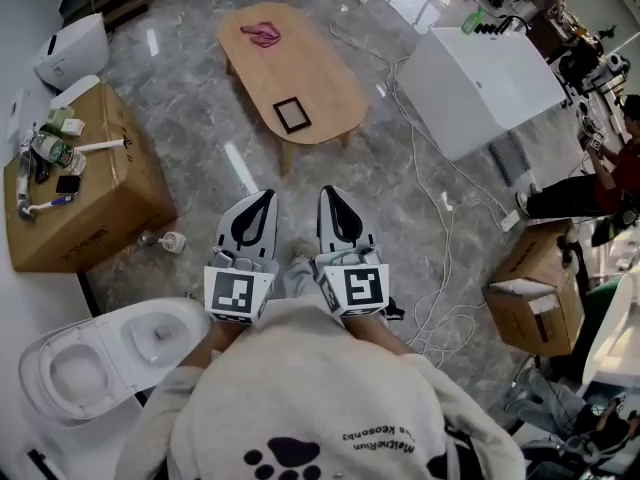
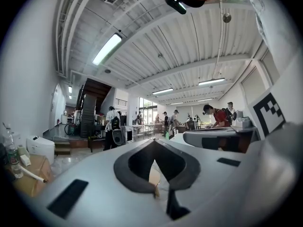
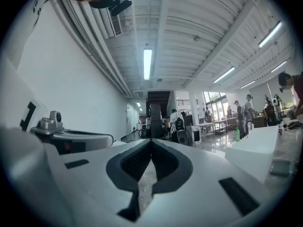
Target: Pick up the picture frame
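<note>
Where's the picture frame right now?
Head view, upper centre: the picture frame lies at the near end of the oval wooden table, opposite the pink cloth.

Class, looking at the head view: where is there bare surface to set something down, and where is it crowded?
The oval table is bare across its middle, between the pink cloth at its far end and the picture frame near its near end. The cardboard box is free on its right half; its left edge is crowded with small things.
</note>
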A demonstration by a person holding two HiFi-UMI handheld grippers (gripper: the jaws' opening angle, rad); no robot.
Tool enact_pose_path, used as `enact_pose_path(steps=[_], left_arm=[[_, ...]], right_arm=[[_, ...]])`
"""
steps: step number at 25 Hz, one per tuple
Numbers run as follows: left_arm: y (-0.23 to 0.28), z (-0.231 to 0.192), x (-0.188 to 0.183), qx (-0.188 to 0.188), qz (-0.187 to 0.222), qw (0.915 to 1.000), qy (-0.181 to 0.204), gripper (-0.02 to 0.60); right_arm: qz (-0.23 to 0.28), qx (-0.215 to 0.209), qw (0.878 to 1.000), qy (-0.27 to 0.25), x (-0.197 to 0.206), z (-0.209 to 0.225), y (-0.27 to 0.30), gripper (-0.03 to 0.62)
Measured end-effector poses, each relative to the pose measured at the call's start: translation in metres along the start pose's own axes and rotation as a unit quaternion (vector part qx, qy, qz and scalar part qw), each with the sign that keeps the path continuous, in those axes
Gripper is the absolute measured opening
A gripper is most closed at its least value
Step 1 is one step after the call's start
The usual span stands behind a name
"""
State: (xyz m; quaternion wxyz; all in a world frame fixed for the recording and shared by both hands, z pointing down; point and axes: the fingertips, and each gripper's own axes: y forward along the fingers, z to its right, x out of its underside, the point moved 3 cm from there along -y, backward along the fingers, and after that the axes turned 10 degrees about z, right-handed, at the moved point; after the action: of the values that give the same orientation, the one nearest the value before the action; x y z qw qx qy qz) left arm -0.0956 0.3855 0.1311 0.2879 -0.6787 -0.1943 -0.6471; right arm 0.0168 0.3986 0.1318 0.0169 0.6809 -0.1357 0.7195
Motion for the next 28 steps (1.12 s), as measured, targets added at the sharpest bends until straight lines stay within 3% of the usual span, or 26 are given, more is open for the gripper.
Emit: enact_pose_path(steps=[15, 28], left_arm=[[0.121, -0.03, 0.013, -0.071, 0.005, 0.9974, 0.008, 0.008], [0.14, -0.057, 0.023, -0.112, -0.008, 0.9937, 0.012, 0.008]], right_arm=[[0.004, -0.052, 0.999, 0.003, 0.013, 0.102, 0.115, 0.008], [-0.006, -0.08, 0.996, 0.03, 0.032, 0.111, 0.156, 0.008]])
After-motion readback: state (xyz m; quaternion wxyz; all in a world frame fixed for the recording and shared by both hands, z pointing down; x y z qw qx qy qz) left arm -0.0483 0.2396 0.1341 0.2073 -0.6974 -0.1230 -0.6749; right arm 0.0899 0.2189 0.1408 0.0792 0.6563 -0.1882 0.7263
